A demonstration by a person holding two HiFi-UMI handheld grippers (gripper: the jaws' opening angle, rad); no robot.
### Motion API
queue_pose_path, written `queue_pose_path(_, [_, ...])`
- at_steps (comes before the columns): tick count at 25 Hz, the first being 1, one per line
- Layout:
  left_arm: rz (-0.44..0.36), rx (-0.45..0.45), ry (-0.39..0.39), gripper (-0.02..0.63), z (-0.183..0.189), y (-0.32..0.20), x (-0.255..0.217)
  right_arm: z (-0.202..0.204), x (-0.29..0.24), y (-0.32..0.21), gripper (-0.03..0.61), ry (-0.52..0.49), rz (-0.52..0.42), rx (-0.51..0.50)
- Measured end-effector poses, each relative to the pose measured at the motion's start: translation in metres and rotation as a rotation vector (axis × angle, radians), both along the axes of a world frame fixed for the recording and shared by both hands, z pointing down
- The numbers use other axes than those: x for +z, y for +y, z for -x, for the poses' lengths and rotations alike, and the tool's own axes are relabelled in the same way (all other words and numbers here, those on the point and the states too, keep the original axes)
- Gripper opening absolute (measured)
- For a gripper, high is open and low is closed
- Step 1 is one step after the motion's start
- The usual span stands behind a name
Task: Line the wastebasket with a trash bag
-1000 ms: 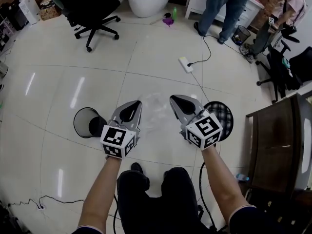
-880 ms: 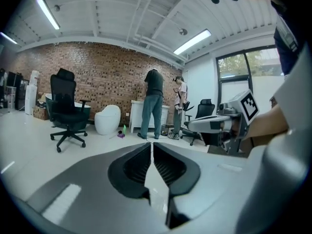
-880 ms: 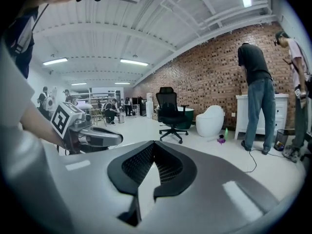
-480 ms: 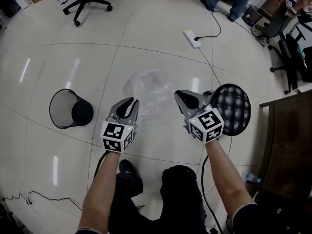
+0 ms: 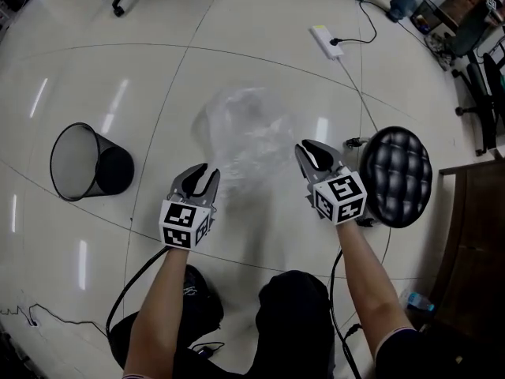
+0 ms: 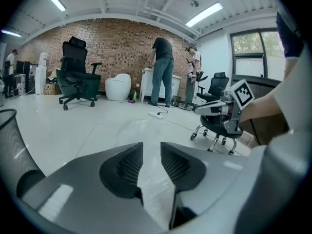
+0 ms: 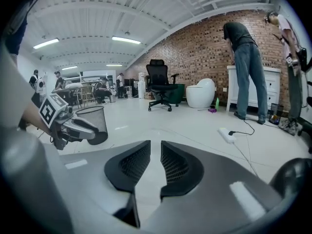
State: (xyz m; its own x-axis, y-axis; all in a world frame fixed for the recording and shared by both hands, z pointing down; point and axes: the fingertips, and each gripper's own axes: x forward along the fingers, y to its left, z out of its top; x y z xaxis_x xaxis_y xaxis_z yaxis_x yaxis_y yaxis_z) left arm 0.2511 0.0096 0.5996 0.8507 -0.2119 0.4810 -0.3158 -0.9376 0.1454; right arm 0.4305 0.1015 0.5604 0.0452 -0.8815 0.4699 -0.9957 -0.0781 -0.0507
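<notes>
Head view showed both grippers lower than a second before. My left gripper's (image 5: 203,177) jaws had just been opening, released, with film loose between them. My right gripper's (image 5: 314,151) jaws had just parted slightly, pinching nothing. The crumpled clear plastic trash bag (image 5: 248,133) lay on the floor just ahead, between both. A black tufted stool (image 5: 401,176) stood beside my right, and the black mesh wastebasket (image 5: 67,160) stood well left.

Black tufted stool (image 5: 401,176) stood on floor (image 5: 118,77) at right, beside dark cabinet (image 5: 473,243). White power strip (image 5: 326,41) lay farther off, cord attached. Office chair (image 6: 77,74) and two people (image 6: 162,72) were by brick wall (image 6: 117,43).
</notes>
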Motion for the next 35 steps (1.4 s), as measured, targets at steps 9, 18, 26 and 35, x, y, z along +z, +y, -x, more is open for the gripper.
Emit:
queue_pose_path(9, [0.071,-0.027,-0.146,0.196,0.031,0.0,0.098,-0.017,0.09,-0.004,0.095,-0.021,0.077,0.02])
queue_pose_path(18, [0.133,-0.036,-0.194,0.068,0.038,0.001,0.142,-0.042,0.132,0.006,0.129,-0.025,0.137,0.059])
queue_pose_path(26, [0.082,-0.02,-0.141,0.011,0.017,-0.015,0.121,-0.058,0.172,0.021,0.159,-0.069,0.202,0.086])
queue_pose_path(35, [0.043,-0.019,-0.158,0.012,0.019,-0.026,0.119,-0.063,0.244,0.023,0.19,-0.155,0.309,0.119])
